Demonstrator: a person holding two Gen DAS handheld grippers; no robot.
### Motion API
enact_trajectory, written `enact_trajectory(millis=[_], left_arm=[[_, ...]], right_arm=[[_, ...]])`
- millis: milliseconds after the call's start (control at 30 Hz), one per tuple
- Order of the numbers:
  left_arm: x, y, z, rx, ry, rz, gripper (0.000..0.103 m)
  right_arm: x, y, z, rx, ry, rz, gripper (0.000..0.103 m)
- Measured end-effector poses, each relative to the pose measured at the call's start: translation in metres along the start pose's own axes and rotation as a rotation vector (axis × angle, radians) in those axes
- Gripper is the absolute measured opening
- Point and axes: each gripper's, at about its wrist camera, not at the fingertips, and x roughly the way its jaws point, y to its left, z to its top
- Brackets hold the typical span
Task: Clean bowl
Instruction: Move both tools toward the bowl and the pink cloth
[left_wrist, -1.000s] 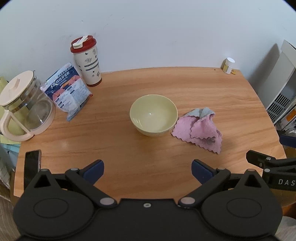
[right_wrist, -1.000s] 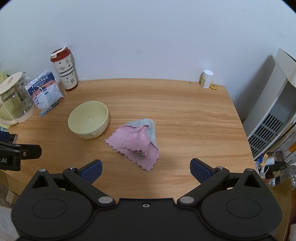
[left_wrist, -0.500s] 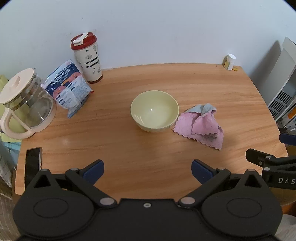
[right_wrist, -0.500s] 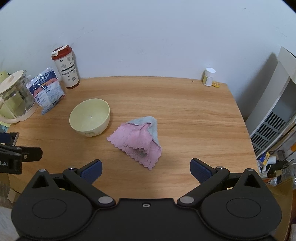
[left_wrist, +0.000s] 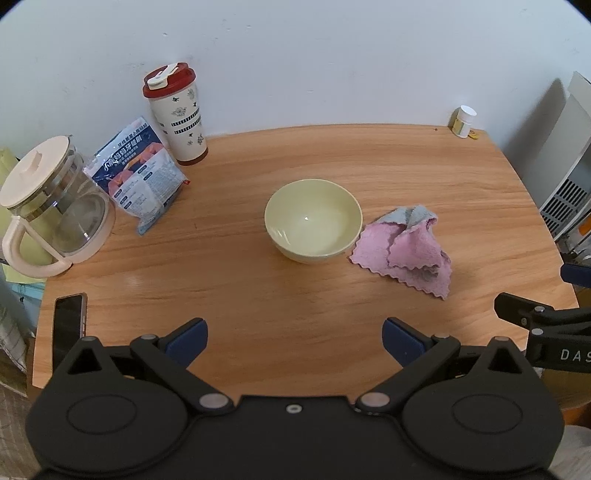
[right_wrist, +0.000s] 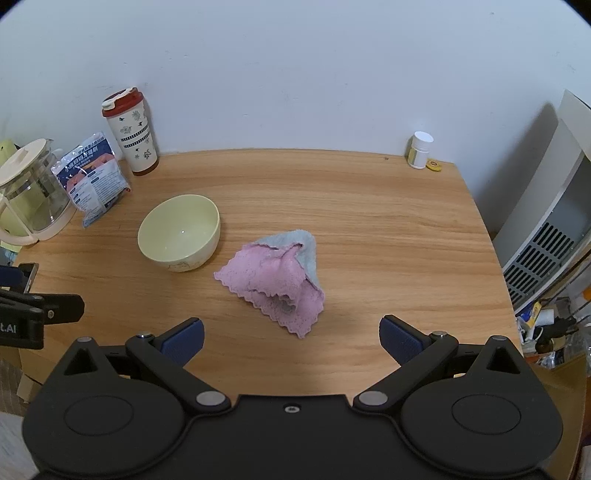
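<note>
The left gripper (left_wrist: 293, 341) and right gripper (right_wrist: 291, 338) are held above the near edge of the wooden counter (left_wrist: 332, 158), the fingers (left_wrist: 186, 338) of each spread wide and grasping nothing. A phone (left_wrist: 68, 325) is laid at the near left corner. At mid-counter a pale green bowl (left_wrist: 313, 220) is seen upright, with a crumpled pink and grey cloth (right_wrist: 277, 278) just beside it on the right. Farther left, a glass jug (left_wrist: 51, 206), a blue packet (left_wrist: 138, 181) and a red-lidded tumbler (left_wrist: 177, 114) are lined toward the wall; a small white bottle (right_wrist: 419, 149) is set at the far right.
</note>
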Motion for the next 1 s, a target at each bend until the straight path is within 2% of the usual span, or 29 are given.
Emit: enact_trajectory(millis=[1000], left_arm=[[0.012,0.016,0.020,-0.019,0.023,-0.013,0.103]], right_arm=[[0.014,0.007,0.015,-0.031,0.039,0.006,0.103]])
